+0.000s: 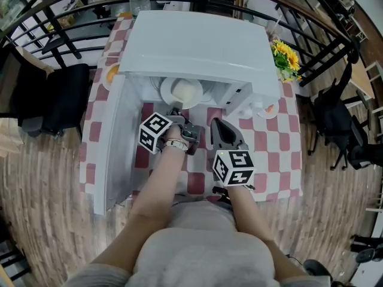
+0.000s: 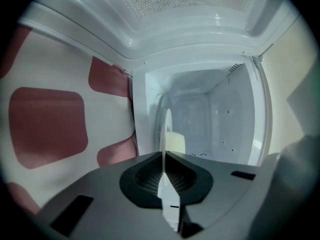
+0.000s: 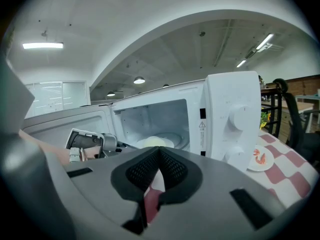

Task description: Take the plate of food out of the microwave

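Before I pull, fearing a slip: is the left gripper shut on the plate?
Yes, the left gripper pinches the plate by its rim.

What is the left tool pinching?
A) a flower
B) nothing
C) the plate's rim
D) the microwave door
C: the left gripper view shows the left tool closed on the thin rim of the plate, which sits inside the microwave.
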